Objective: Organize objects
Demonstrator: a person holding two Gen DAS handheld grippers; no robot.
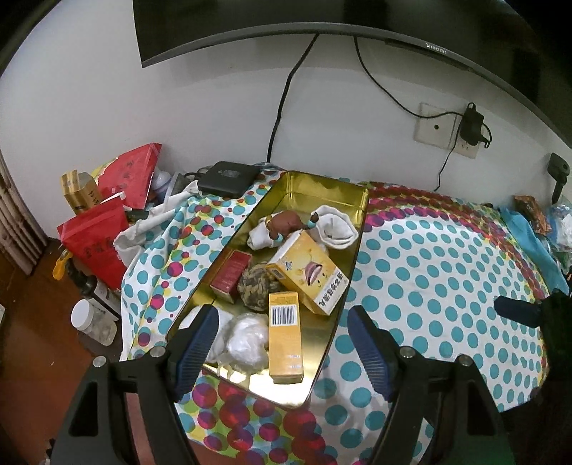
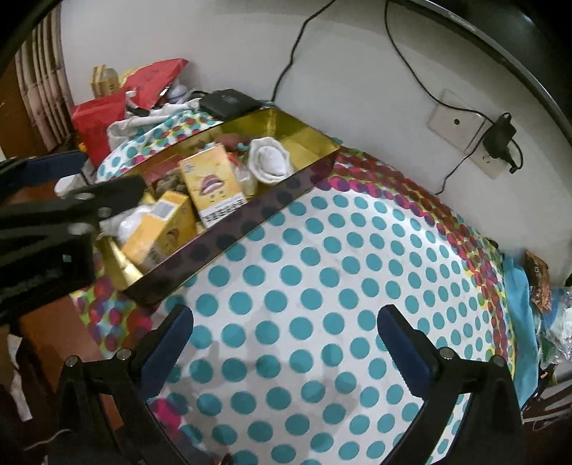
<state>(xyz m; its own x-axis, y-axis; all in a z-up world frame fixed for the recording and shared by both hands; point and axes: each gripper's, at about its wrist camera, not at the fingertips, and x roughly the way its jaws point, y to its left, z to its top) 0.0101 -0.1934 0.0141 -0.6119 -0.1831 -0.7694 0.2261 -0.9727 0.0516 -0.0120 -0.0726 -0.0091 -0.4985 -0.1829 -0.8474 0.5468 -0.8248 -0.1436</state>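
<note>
A gold tin tray (image 1: 321, 186) lies on the polka-dot cloth (image 1: 429, 272). In it are two yellow boxes (image 1: 284, 336), (image 1: 307, 275), a red box (image 1: 228, 273), a brown toy (image 1: 284, 221), a white sock (image 1: 336, 229), a dried ball (image 1: 255, 286) and white wrapped items (image 1: 246, 338). My left gripper (image 1: 282, 318) is open and empty above the tray's near end. My right gripper (image 2: 286, 320) is open and empty over the bare cloth (image 2: 339, 286), to the right of the tray (image 2: 228, 229). The left gripper (image 2: 64, 179) shows at the left of the right wrist view.
Red bags (image 1: 96, 243), a gold box (image 1: 78, 189) and jars (image 1: 89, 318) crowd the left. A black device (image 1: 228, 177) sits behind the tray. Cables and a wall socket (image 1: 447, 128) are on the wall under a monitor (image 1: 321, 21). Blue cloth and packets (image 1: 536, 221) lie at the right.
</note>
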